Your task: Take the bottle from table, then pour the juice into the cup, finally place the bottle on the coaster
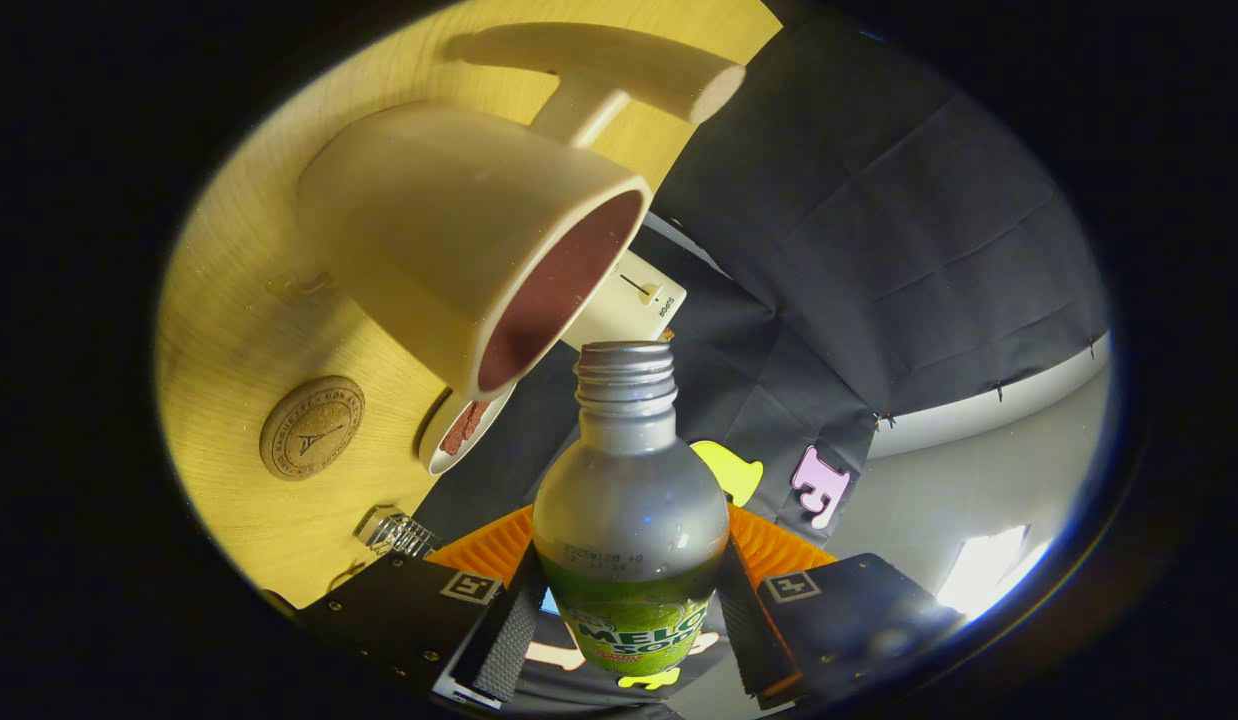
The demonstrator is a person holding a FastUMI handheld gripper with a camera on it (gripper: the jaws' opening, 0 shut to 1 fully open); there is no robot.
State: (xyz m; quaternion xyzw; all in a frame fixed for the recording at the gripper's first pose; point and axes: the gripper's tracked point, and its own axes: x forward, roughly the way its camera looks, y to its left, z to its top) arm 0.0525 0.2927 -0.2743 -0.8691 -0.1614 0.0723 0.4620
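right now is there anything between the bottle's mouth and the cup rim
Nothing: in the gripper view the gap from the bottle, held between the gripper fingers, to the cup shows no object, just black cloth behind.

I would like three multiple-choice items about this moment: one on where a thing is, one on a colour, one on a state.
1. Where is the open mouth of the bottle?
A. just below the cup's rim
B. on the coaster
C. inside the small dish

2. What colour is the inside of the cup?
A. white
B. reddish brown
C. green

3. What are the fingers of the gripper doing?
A. spread wide, holding nothing
B. pressing on the bottle from both sides
C. closed on the cup's handle

Answers: 1 A, the threaded neck ends close under the cup's rim. 2 B, the cup's inner wall shows reddish brown against its cream outside. 3 B, the bottle's body sits between both fingers.
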